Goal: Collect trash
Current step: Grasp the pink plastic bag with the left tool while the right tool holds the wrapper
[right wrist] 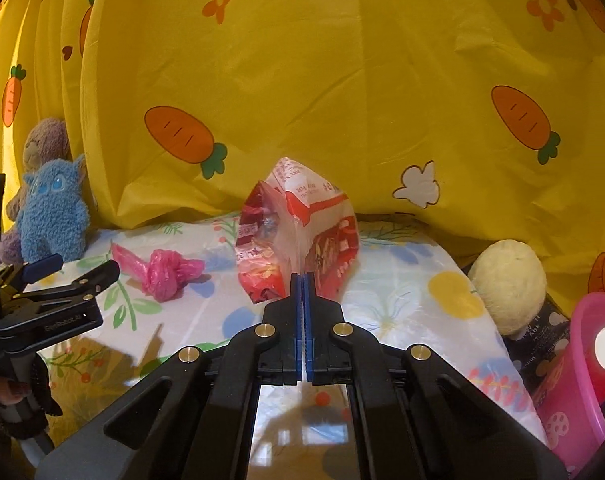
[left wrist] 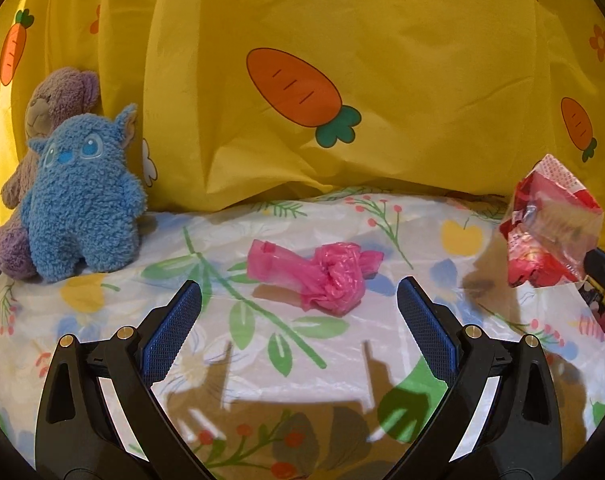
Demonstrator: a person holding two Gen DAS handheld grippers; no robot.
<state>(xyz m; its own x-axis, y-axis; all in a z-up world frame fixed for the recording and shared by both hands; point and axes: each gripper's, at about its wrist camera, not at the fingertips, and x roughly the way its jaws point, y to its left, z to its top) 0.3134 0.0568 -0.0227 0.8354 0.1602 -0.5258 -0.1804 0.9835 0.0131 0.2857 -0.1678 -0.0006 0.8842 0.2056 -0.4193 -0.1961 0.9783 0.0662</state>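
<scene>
Right wrist: R tongs clamped on wrapper, L tongs apart, bin maybe cropped.

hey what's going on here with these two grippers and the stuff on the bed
A person is clearing trash off a floral sheet with two handheld grippers. The right gripper is shut on a crinkled red and white snack wrapper, holding it above the sheet. The left gripper is open, aimed at a knotted pink plastic bag lying on the sheet, not yet touching it. A fuzzy blue plush toy sits off to the left.
</scene>
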